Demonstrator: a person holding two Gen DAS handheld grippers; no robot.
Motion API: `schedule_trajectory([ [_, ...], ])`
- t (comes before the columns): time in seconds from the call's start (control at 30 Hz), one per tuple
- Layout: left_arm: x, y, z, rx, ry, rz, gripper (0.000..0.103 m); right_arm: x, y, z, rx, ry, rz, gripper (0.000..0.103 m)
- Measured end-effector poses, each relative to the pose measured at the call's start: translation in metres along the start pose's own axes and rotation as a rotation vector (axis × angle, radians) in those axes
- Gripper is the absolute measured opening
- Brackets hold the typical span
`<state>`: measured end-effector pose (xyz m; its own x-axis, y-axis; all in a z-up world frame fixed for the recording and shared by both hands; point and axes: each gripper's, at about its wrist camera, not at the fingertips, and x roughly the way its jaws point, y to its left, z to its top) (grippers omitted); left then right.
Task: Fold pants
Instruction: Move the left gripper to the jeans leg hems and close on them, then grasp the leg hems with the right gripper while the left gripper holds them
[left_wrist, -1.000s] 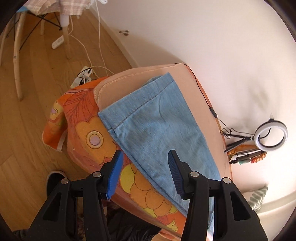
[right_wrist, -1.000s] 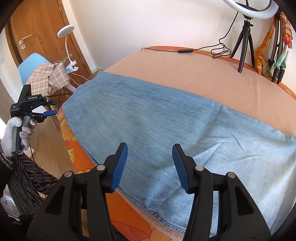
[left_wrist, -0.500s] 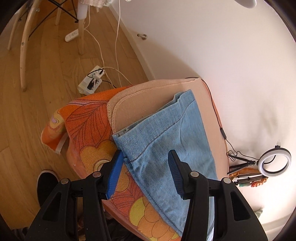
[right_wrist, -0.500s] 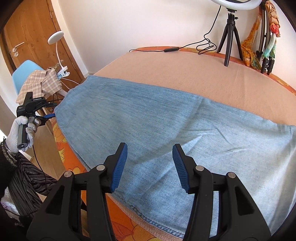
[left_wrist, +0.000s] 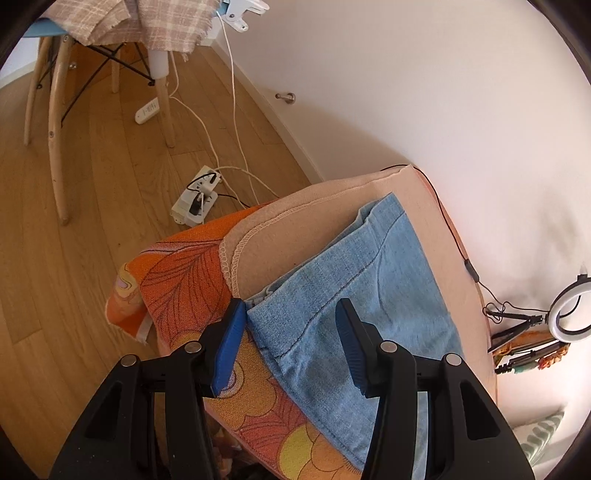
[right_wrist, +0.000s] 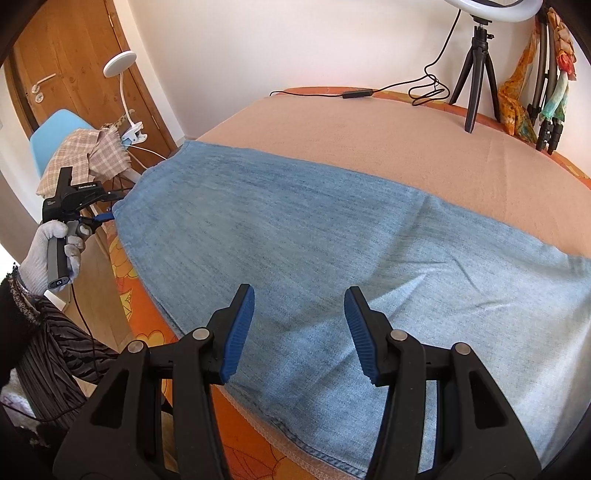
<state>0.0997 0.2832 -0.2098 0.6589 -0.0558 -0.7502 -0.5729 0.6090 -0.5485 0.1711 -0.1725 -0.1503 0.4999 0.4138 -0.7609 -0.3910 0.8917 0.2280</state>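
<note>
Light blue denim pants (right_wrist: 332, 240) lie flat across a peach blanket (right_wrist: 369, 140) on the bed. In the left wrist view the pants' end (left_wrist: 354, 280) lies at the bed's corner, its near corner between my fingers. My left gripper (left_wrist: 291, 350) is open, right at that corner of the cloth; it also shows in the right wrist view (right_wrist: 107, 218), at the pants' left edge. My right gripper (right_wrist: 299, 332) is open and empty, just above the near edge of the pants' middle.
An orange flowered cover (left_wrist: 184, 280) hangs off the bed under the blanket. A ring light tripod (right_wrist: 476, 74) and its cable (right_wrist: 354, 94) stand at the back. A chair with checked cloth (left_wrist: 110, 22) and a power strip (left_wrist: 195, 201) are on the wooden floor.
My left gripper has moved along the pants toward their end and down to the cloth's corner. My right gripper has shifted slightly nearer the pants. Both stay open.
</note>
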Motion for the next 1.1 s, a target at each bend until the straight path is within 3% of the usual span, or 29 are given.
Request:
schedule_trajectory([
  [0.07, -0.001, 0.000, -0.002, -0.004, -0.007, -0.007, 0.047, 0.001, -0.001, 0.000, 0.005, 0.003, 0.001, 0.053],
  [0.13, -0.003, -0.002, -0.004, 0.009, -0.018, -0.013, 0.023, 0.003, 0.000, 0.000, 0.003, 0.005, -0.002, 0.053],
  [0.17, -0.003, -0.004, -0.005, 0.022, -0.017, -0.011, 0.018, 0.003, 0.000, -0.001, 0.002, 0.007, -0.005, 0.053],
  [0.4, -0.014, -0.024, -0.011, 0.147, -0.078, -0.020, 0.017, 0.005, 0.000, 0.001, 0.004, 0.004, -0.002, 0.053],
  [0.5, -0.016, -0.019, -0.011, 0.118, -0.080, -0.035, 0.016, 0.006, 0.002, 0.002, -0.001, 0.003, -0.005, 0.053],
  [0.7, -0.024, -0.074, -0.038, 0.389, -0.096, -0.113, 0.016, 0.006, 0.006, 0.009, 0.009, -0.005, 0.008, 0.053],
  [0.77, -0.023, -0.088, -0.049, 0.446, -0.080, -0.139, 0.016, 0.008, 0.006, 0.016, 0.047, -0.001, 0.045, 0.058],
  [0.83, -0.019, -0.096, -0.059, 0.491, -0.053, -0.153, 0.016, 0.014, 0.009, 0.027, 0.065, 0.007, 0.071, 0.071],
  [0.97, -0.009, -0.102, -0.075, 0.537, -0.004, -0.155, 0.016, 0.041, 0.024, 0.064, 0.075, 0.040, 0.151, 0.072],
  [1.1, -0.012, -0.113, -0.088, 0.606, -0.003, -0.160, 0.016, 0.083, 0.050, 0.116, 0.108, 0.114, 0.316, 0.072],
])
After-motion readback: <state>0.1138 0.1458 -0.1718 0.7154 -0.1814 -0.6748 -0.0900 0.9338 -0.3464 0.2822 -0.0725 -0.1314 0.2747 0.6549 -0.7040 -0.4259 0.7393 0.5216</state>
